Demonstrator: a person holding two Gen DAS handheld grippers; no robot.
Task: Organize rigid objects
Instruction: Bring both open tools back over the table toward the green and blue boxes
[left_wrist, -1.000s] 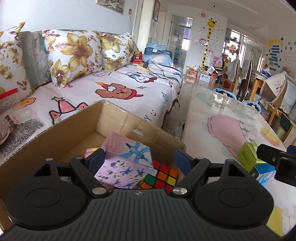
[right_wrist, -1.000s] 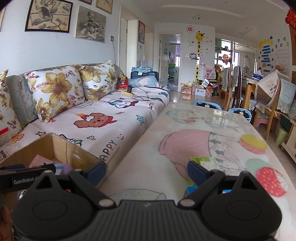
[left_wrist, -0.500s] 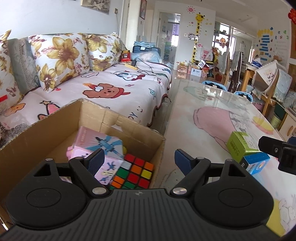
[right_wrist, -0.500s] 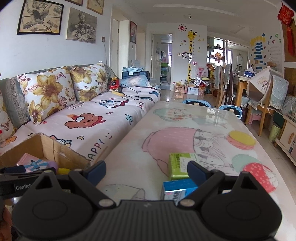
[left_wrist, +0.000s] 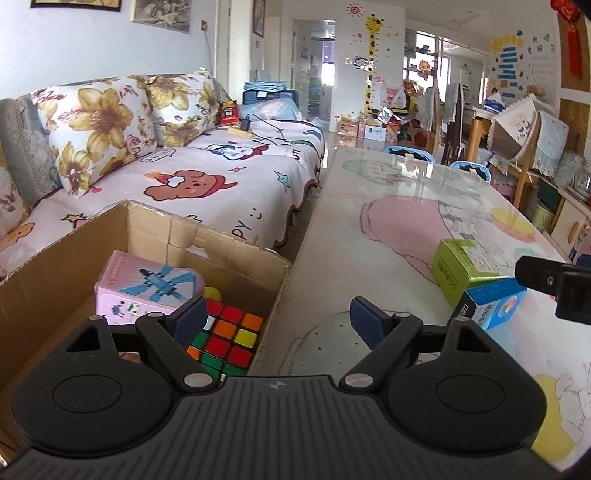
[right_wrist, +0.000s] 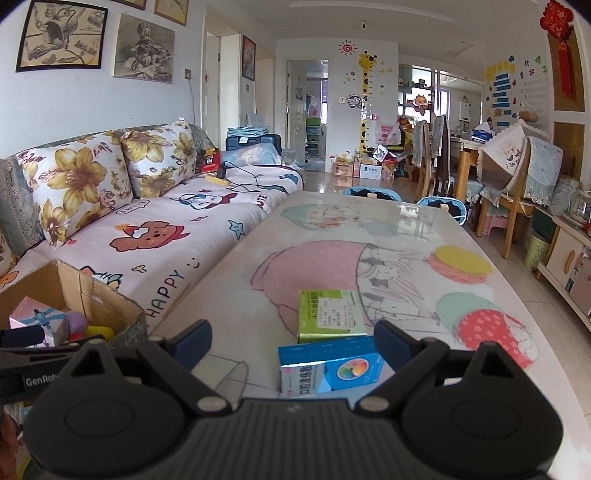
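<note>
Both tools are standing wide and holding nothing. Left tool (left_wrist: 277, 314) is hovering over the seam where the cardboard box (left_wrist: 229, 240) is butting against the edge of the surface (left_wrist: 388, 221), one fingertip over the box, the other over the tabletop. Right tool (right_wrist: 291, 339) is hanging low over the surface with the blue carton (right_wrist: 328, 365) lying between its spread fingers, not yet touched as far as I can tell.

Placement is making sense for sorting: the box is sitting tight beside the surface, so an item needs only a short carry. Inside it a Rubik's cube (left_wrist: 229, 339) is lying against the near wall, with a pink box (left_wrist: 147, 284) just beside it and a yellow ball (left_wrist: 213, 293) tucked behind. Two items are waiting outside: the blue carton and, touching it on the far side, a green carton (right_wrist: 330, 314). Judging by its aim, the right tool is lining up on the blue one.

From the left wrist, the box's contents are showing plainly, and the right tool's finger is poking in at the edge. From the right wrist, the cartons' tops and their contact are showing clearly, while the cube is hidden.
</note>
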